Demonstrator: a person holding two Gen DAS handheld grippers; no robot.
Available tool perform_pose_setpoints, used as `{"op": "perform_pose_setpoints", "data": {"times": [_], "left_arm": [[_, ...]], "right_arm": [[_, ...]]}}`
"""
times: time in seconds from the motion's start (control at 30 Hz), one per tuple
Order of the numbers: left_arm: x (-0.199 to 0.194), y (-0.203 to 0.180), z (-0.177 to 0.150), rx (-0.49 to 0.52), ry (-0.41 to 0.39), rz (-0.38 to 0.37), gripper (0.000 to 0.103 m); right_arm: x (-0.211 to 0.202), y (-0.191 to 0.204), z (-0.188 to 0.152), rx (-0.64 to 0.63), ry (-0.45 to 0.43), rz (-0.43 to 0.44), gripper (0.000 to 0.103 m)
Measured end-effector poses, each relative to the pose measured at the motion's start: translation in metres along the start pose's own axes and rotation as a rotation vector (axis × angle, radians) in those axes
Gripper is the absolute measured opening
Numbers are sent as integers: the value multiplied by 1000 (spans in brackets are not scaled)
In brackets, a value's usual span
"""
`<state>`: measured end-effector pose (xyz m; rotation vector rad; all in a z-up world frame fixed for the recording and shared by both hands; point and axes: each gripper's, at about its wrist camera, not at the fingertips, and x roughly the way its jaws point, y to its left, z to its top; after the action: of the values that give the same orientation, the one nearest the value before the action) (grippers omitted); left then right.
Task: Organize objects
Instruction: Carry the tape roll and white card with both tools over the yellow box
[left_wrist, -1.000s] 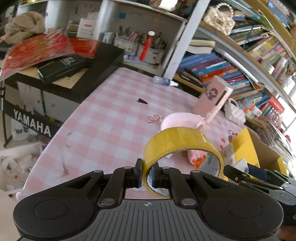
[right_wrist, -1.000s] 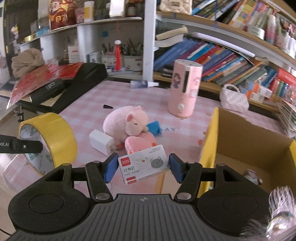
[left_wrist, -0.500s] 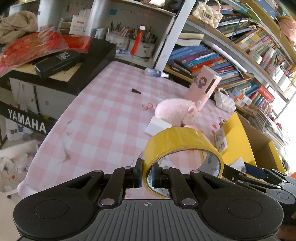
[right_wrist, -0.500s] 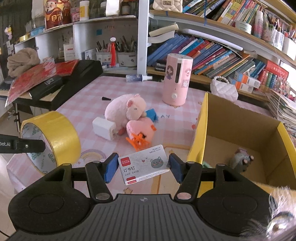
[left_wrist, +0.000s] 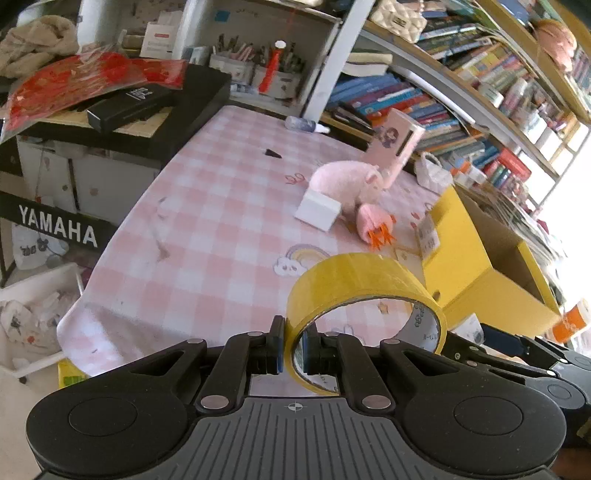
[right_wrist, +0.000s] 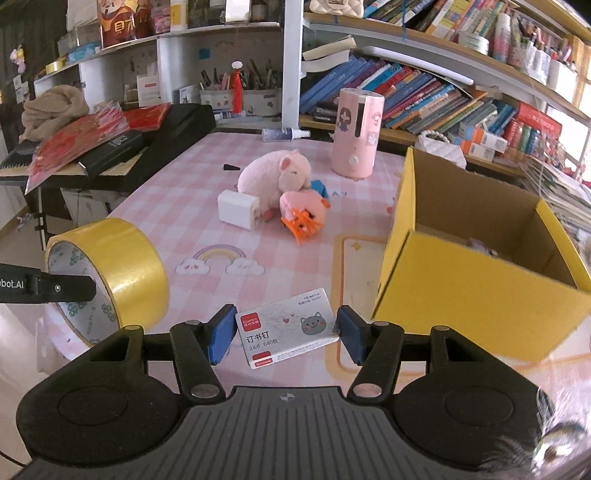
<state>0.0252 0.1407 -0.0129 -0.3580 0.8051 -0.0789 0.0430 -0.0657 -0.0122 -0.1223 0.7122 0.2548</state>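
Yellow tape roll (left_wrist: 364, 280) sits pinched by its wall in the left gripper (left_wrist: 293, 345), whose jaws are closed down tight on the thin band, one pad outside the ring and one inside; the roll stands on edge, lifted above the near edge of the table (left_wrist: 207, 236). Seen from the right wrist, the same roll (right_wrist: 122, 273) hangs at the left with a black finger of the left gripper reaching into its core. Right gripper (right_wrist: 284, 334) is partly open, its blue pads pressing the two short ends of a small white staple box (right_wrist: 286, 326) printed with a grey cat face and a red label; the box is held flat, slightly tilted, above the pink checked tablecloth. Just to the right of it stands an open yellow cardboard box (right_wrist: 476, 284) with small things lying at its bottom, too hidden to name. Further out on the table lie a pink plush animal (right_wrist: 275, 177), a smaller pink plush with orange feet (right_wrist: 304, 214) touching it, a white rectangular block (right_wrist: 238, 208) against the plush's left side, and a blue piece (right_wrist: 319, 186) behind them. Beyond these stands an upright pink cylinder device (right_wrist: 356, 133), with a small spray bottle (right_wrist: 284, 133) lying on its side near the far edge. Bookshelves (right_wrist: 424, 99) fill the back wall, and a black keyboard marked YAMAHA (left_wrist: 57, 227) flanks the table on the left
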Motion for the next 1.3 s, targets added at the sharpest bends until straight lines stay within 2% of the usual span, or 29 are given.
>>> {"op": "perform_pose_setpoints", "data": {"times": [0.27,0.63,0.97,1.3], "left_arm": [[-14,-9,-24,65,36,-37,7],[-13,-38,-41,170,85,-124,7],[-1,-73,-46,263,126,-217,7],[12,-100,-46,300,149,-260,7]], "right_arm": [[-28,4,-32,53,4,-30,57],[-62,-13,-68,162,11,-127,57],[-84,-44,-86,263,16,-240,57],[-92,-69,-94,311,28,-293,57]]}}
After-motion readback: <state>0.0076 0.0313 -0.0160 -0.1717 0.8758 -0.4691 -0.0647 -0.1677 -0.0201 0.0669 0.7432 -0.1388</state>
